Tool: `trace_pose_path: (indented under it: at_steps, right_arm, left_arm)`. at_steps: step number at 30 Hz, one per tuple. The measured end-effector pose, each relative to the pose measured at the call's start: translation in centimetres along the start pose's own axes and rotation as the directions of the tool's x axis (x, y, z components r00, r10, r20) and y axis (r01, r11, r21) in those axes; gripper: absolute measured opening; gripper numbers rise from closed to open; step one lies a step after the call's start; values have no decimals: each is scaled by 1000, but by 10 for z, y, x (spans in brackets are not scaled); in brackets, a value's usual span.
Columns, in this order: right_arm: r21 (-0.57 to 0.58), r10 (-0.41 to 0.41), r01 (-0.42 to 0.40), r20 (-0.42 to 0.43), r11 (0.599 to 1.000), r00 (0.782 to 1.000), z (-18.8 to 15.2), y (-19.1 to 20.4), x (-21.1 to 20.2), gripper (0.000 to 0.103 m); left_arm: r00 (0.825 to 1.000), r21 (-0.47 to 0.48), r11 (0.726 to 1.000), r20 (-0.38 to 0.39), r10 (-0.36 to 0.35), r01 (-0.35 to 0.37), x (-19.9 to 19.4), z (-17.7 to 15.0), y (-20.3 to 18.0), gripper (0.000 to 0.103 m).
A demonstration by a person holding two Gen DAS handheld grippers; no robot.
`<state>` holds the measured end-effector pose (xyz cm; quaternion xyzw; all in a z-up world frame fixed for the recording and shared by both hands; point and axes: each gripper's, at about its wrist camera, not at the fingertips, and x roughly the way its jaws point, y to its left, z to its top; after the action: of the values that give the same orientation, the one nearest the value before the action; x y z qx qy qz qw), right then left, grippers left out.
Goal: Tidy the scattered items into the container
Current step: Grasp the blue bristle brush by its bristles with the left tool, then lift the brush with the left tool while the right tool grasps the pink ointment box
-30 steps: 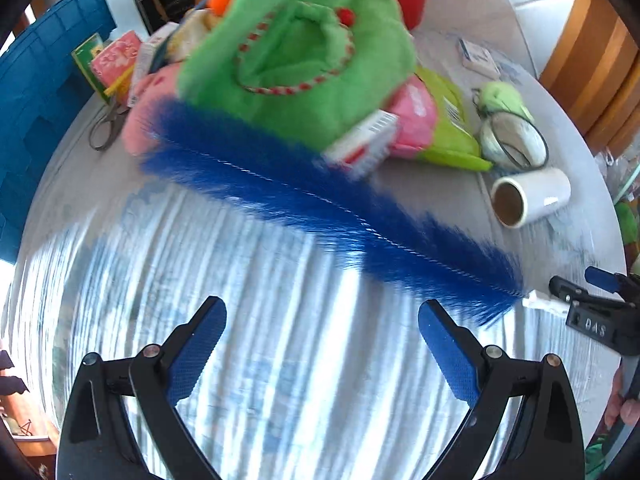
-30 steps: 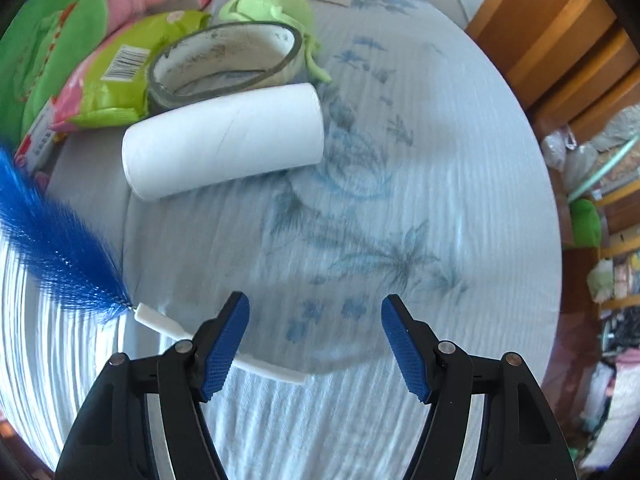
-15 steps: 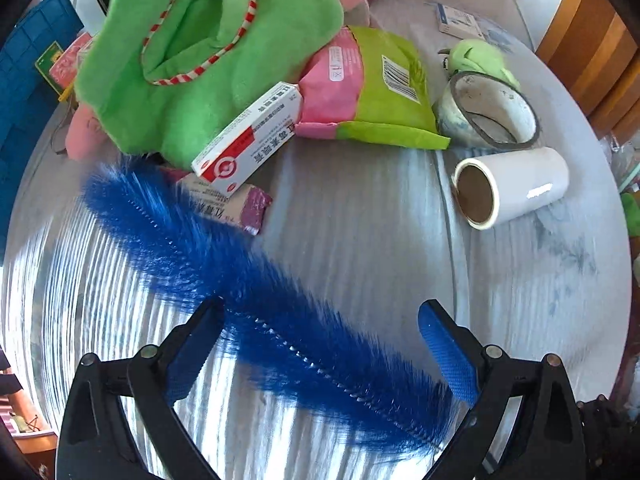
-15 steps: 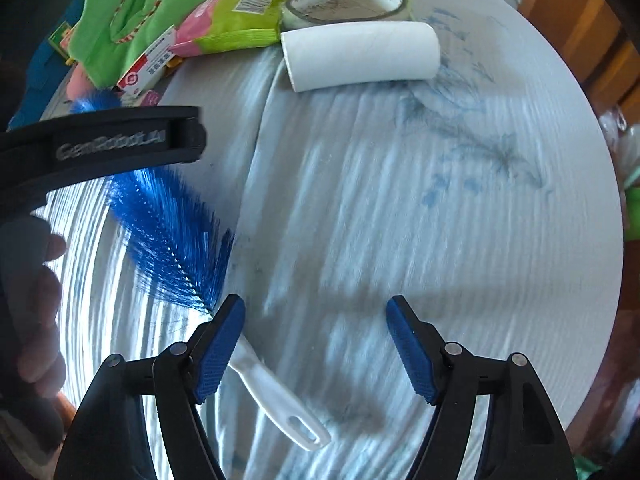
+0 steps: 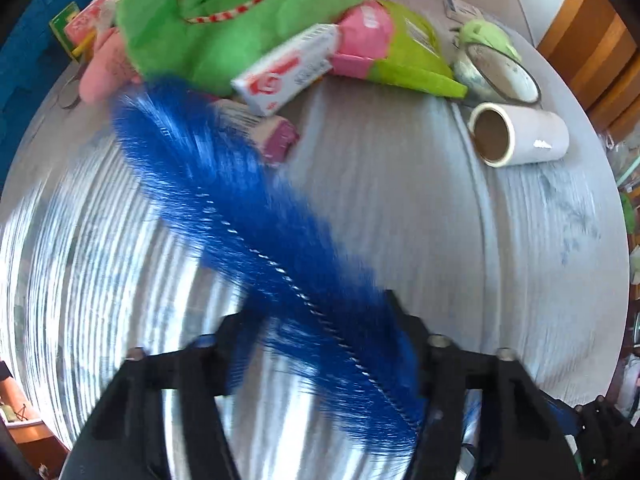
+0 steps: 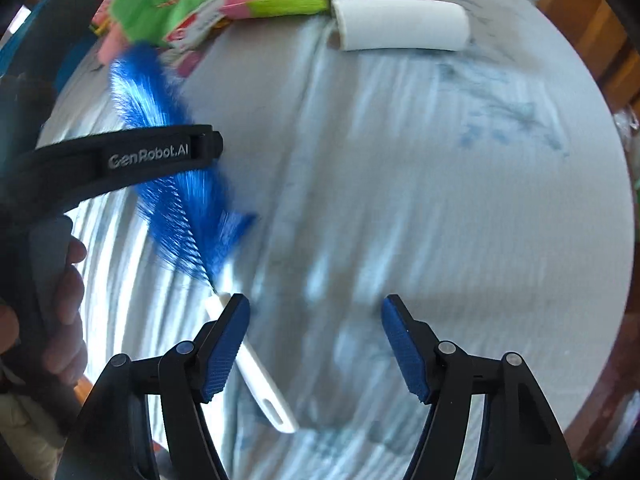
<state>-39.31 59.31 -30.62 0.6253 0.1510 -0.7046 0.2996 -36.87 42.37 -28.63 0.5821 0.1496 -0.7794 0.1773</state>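
A long blue bottle brush (image 5: 248,216) with a white handle (image 6: 260,384) lies across the table. My left gripper (image 5: 320,344) is closed around its bristles near the handle end. In the right wrist view the left gripper's black finger (image 6: 132,160) crosses the brush (image 6: 180,208). My right gripper (image 6: 316,340) is open and empty, its left finger just over the white handle. The blue container (image 5: 24,60) stands at the far left.
A pile sits at the back: green plush (image 5: 240,12), pink-green packet (image 5: 392,48), medicine box (image 5: 288,68), purple box (image 5: 272,136), tape roll (image 5: 500,72), white paper roll (image 5: 520,136). The round table edge (image 6: 616,200) runs on the right.
My left gripper has come down over the brush and its jaws have closed on the bristles. My right gripper has drawn back toward the handle end, still open.
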Motion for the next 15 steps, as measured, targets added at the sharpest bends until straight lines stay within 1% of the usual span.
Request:
trace_pose_path:
  at_steps: [1, 3, 7, 9, 11, 13, 15]
  right_arm:
    - [0, 10, -10, 6, 1000, 1000, 1, 3, 0, 70]
    - [-5, 19, -19, 18, 1000, 1000, 5, 6, 0, 70]
    - [-25, 25, -24, 40, 999, 999, 13, 12, -5, 69]
    - [-35, 33, -31, 52, 999, 998, 17, 15, -7, 69]
    - [-54, 50, -46, 70, 997, 996, 23, 21, -11, 69]
    - [-81, 67, -59, 91, 995, 994, 30, 30, -16, 69]
    - [-119, 88, -74, 117, 990, 989, 37, 43, -21, 69]
  left_arm:
    - [1000, -6, 1000, -3, -5, 5, -2, -1, 8, 42]
    - [1000, -14, 1000, -3, 9, -10, -6, -4, 24, 34]
    - [999, -33, 999, 26, 36, -35, -24, -14, 54, 30]
    - [994, -17, 996, 67, 92, -91, -38, -18, 65, 28]
    - [983, -11, 988, 102, 154, -154, -52, -18, 79, 25]
    - [970, -38, 977, 120, 211, -208, -62, -17, 96, 22]
    - [965, -68, 971, 117, 235, -228, -58, -17, 125, 21]
